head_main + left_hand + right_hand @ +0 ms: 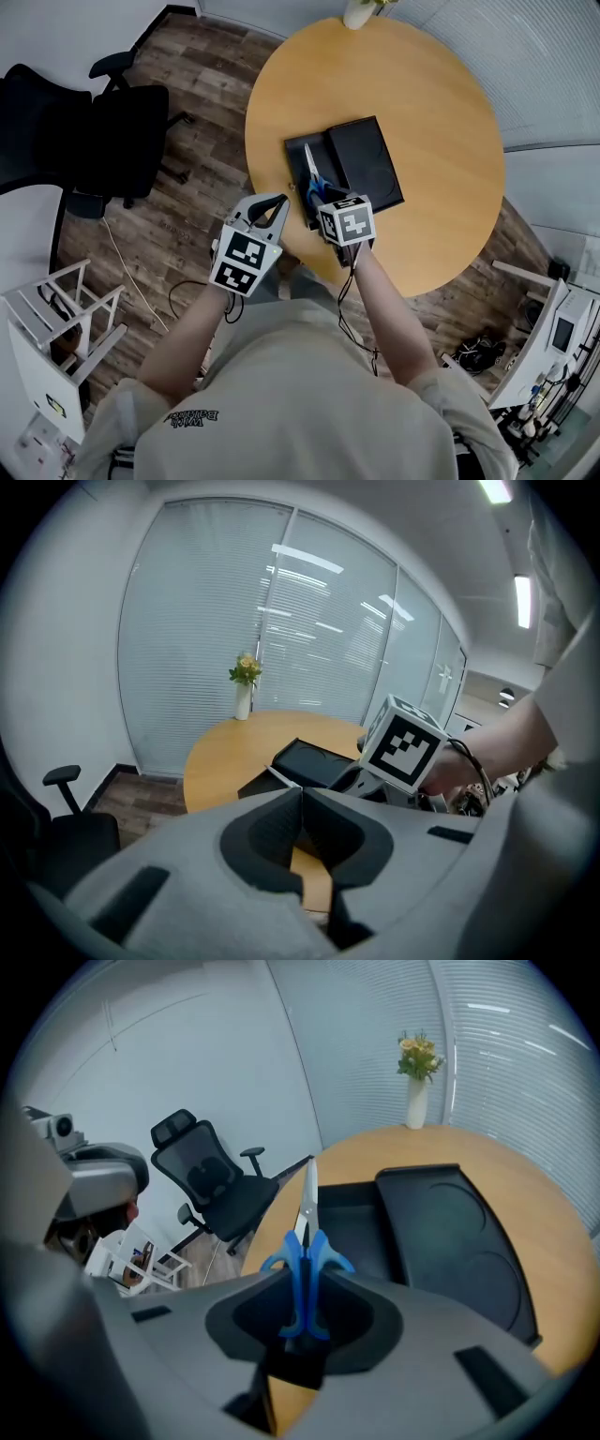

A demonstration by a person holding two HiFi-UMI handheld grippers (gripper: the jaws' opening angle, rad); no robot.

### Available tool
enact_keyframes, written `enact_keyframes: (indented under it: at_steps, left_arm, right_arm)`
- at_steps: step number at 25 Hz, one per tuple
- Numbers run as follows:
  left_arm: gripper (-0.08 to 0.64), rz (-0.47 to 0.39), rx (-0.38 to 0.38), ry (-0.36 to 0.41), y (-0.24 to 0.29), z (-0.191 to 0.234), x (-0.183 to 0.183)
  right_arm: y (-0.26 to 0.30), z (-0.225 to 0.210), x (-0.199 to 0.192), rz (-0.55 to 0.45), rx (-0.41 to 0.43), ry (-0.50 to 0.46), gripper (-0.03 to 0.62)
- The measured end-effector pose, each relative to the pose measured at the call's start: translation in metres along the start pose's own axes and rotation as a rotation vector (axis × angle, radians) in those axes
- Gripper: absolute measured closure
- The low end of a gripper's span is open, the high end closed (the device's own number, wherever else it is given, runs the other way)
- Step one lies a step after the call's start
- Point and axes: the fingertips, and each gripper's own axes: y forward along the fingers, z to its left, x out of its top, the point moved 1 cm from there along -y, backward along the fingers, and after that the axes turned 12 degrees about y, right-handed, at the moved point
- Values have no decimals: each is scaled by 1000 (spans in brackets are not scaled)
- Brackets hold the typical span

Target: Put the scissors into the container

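Observation:
Scissors with blue handles and a silver blade pointing forward are clamped by their handles in my right gripper, which is shut on them. They hang over the near left part of the black container, above its narrow left compartment. In the head view my right gripper sits under its marker cube at the table's near edge. My left gripper is off the table's left edge, and its jaws are shut with nothing between them.
The round wooden table carries a white vase of flowers at its far edge. A black office chair stands on the wood floor to the left, and a white rack stands nearer, at the lower left.

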Motion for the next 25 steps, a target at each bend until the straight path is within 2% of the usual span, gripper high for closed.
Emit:
enact_keyframes:
  at_steps: [4,7,12,19,25]
  left_arm:
    - [538,8,-10,-18,9,-1,-8]
    - [538,36,-15,-53,16,-1,-23]
    - [538,70,-21,-47,19,2,-35]
    - [538,95,-11,-62,20,7,-47]
    - [538,56,-8,-81,23,5,-35]
  right_arm:
    - [16,-3,-11,80,-15,-14,492]
    - [25,-10,-17,129,-59,-39,492]
    - [42,-21,-29,199,-117,-63,492]
    - [58,-21,-38,259,-133,-61,492]
    - [64,-22,-43,315,-140,-89,492]
